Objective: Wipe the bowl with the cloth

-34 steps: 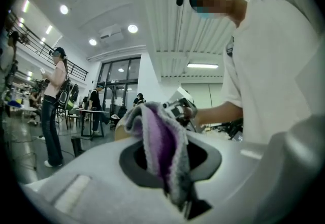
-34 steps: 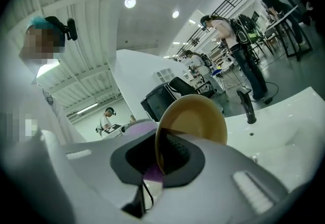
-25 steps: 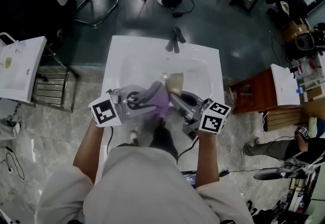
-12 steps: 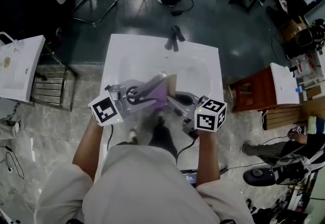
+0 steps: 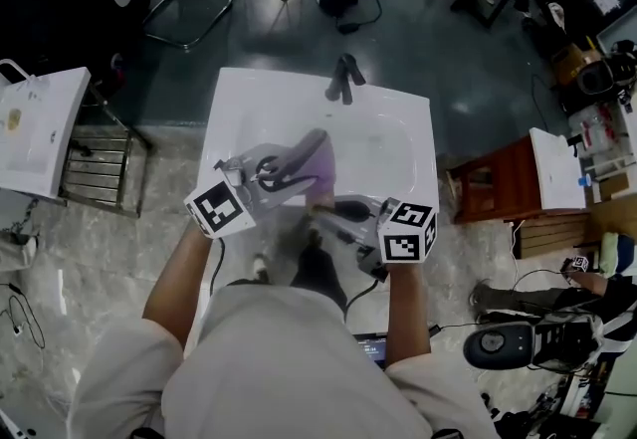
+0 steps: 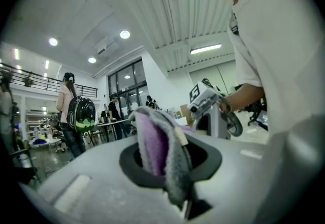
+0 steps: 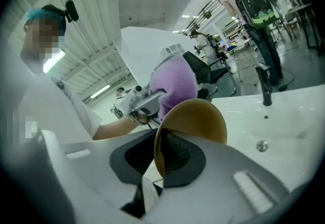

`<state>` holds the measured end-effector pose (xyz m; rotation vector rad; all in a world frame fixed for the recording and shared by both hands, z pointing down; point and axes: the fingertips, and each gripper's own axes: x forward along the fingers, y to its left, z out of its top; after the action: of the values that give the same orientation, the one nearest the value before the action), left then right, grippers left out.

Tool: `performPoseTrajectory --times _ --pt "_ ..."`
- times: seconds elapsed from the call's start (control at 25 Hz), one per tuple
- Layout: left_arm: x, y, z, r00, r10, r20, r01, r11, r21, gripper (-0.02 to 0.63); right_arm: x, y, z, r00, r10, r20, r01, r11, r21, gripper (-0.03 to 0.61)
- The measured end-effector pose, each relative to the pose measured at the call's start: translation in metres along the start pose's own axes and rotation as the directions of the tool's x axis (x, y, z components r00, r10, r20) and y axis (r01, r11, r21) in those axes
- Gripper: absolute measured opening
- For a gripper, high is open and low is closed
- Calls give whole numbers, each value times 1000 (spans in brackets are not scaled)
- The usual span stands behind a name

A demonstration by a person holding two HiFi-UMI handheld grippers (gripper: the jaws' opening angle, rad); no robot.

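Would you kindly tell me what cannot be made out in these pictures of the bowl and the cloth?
- Bowl: head view, lost under the cloth; right gripper view shows one face only, so cleanliness is unknown.
- Cloth-to-bowl contact: right gripper view, hidden behind the bowl's rim.
- Sink, near edge: head view, covered by the person.

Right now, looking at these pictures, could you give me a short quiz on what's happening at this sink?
1. True or false: the left gripper holds the cloth.
2. What is between the right gripper's jaws? A a cup, B a bowl, C a sponge.
3. What black thing stands at the sink's far edge?
Key: 1 true. 2 B; those jaws are opening, the rim between them. 3 the tap.
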<state>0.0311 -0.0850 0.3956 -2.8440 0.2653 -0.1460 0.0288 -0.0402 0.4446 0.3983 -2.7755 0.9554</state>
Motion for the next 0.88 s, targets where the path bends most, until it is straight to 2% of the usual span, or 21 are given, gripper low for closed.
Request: performPoseTrajectory --times 0.08,0.12,0.28,0.44,0.68,0.88 --pt "-1 4 -7 1000 1 -31 -1 1000 1 66 -1 13 5 993 99 56 -102 994 43 25" --pt "-1 5 -11 999 -2 -44 2 1000 1 66 -2 16 6 989 123 79 -128 990 56 26" --pt "-4 6 -23 997 -11 -70 9 1000 -20 66 -7 18 8 985 142 95 -148 987 68 23" --pt "-7 7 -41 998 -21 -67 15 995 -95 66 -7 23 9 976 194 102 -205 972 112 23" --pt "-14 -3 -70 995 -54 -86 39 986 -159 66 -8 34 14 956 261 131 -275 956 103 23" --pt "-18 -11 -72 997 -67 -44 54 968 -246 66 -16 39 30 929 296 221 -325 939 111 23"
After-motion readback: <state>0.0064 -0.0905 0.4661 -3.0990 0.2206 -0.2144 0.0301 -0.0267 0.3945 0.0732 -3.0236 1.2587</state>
